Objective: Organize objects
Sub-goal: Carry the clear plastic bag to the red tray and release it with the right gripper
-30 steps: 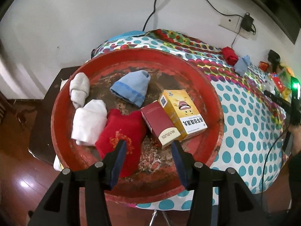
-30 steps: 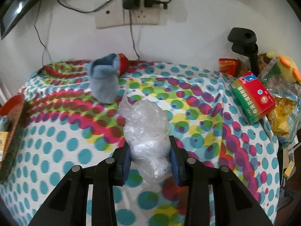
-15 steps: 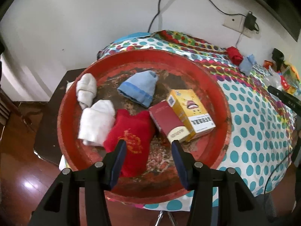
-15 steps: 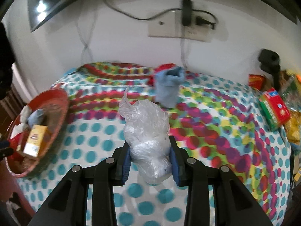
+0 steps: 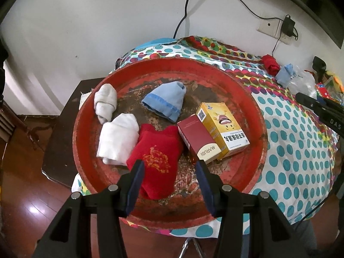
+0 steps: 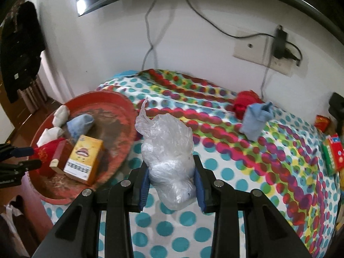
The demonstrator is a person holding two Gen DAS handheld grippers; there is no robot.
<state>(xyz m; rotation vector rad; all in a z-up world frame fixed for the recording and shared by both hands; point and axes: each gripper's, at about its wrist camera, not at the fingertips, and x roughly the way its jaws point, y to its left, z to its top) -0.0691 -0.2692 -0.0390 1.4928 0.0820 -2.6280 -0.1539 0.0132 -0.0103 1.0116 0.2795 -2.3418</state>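
Note:
A round red tray [image 5: 255,111] at the table's left end holds a grey sock roll [image 5: 105,102], a white sock roll [image 5: 118,137], a red sock [image 5: 157,157], a blue sock [image 5: 165,101], a dark red box [image 5: 200,142] and a yellow box [image 5: 223,129]. My left gripper [image 5: 169,176] is open and empty over the tray's near rim. My right gripper [image 6: 172,180] is shut on a crumpled clear plastic bag [image 6: 167,146], held above the tablecloth right of the tray [image 6: 126,116].
On the dotted tablecloth [image 6: 258,172] a blue sock [image 6: 255,120] and a red sock [image 6: 243,103] stand at the back. A green and red box [image 6: 332,152] and snack packets lie at the right edge. A dark side table [image 5: 62,129] stands left of the tray.
My right gripper has swung left with the plastic bag, so the tray now lies close on its left. The left gripper has shifted slightly and stays open over the tray.

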